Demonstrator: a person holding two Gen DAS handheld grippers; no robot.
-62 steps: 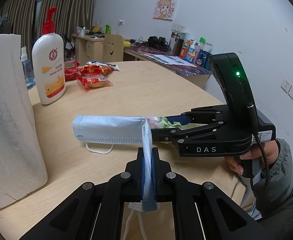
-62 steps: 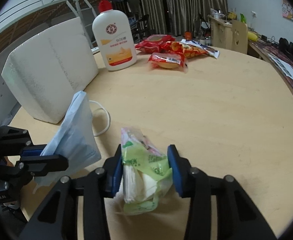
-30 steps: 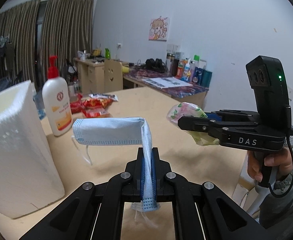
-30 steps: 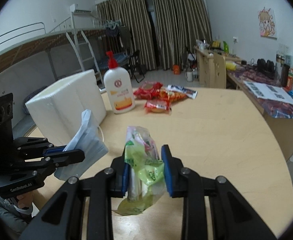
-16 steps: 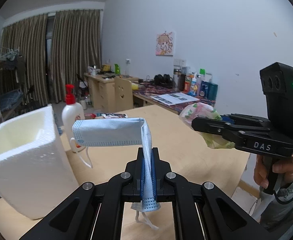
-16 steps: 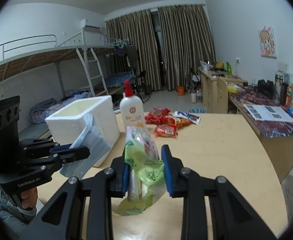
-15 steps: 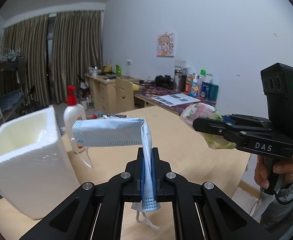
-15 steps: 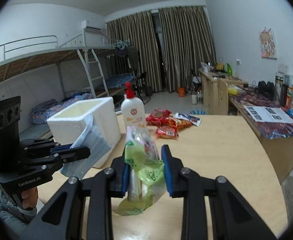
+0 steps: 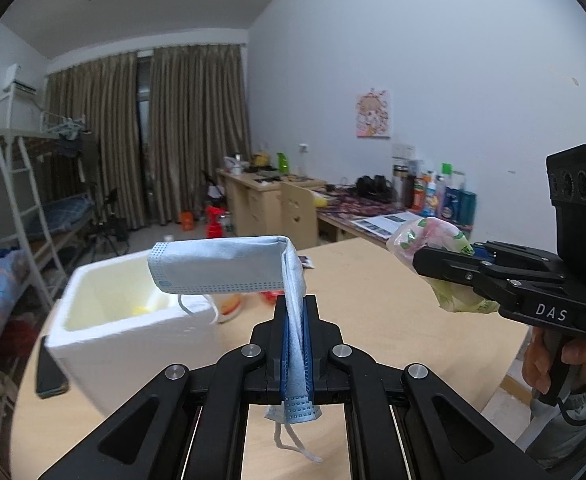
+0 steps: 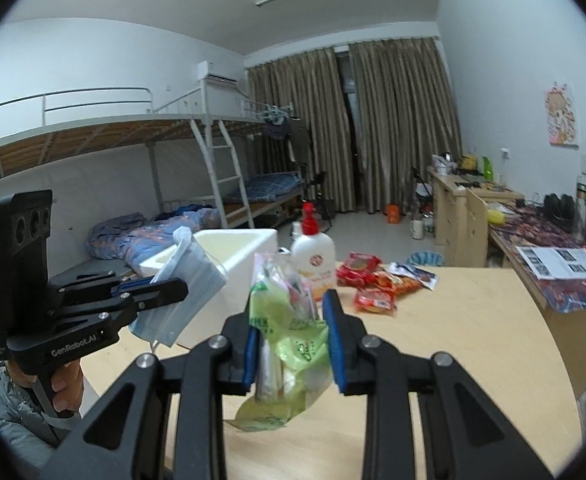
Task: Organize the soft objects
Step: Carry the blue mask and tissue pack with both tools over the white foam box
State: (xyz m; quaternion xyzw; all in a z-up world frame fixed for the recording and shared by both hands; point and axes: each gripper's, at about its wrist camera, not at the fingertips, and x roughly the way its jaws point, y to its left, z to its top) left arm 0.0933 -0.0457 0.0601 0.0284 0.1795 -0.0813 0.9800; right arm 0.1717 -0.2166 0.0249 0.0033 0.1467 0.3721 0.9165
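Note:
My left gripper (image 9: 296, 320) is shut on a blue face mask (image 9: 229, 266), which folds over to the left and hangs above the near rim of a white foam box (image 9: 133, 320). The mask (image 10: 185, 292) and left gripper (image 10: 173, 286) also show in the right wrist view, in front of the box (image 10: 245, 256). My right gripper (image 10: 293, 320) is shut on a green tissue pack (image 10: 289, 320), held high above the wooden table (image 10: 473, 340). In the left wrist view the right gripper (image 9: 425, 264) holds the pack (image 9: 433, 240) at the right.
A lotion pump bottle (image 10: 315, 256) and several red snack packets (image 10: 373, 280) lie on the table behind the box. A dark phone (image 9: 51, 372) lies left of the box. Desks (image 10: 533, 248) stand along the right wall, a bunk bed (image 10: 133, 184) at the left.
Both grippers have risen well above the table with their loads. The foam box's open top now shows below the mask.

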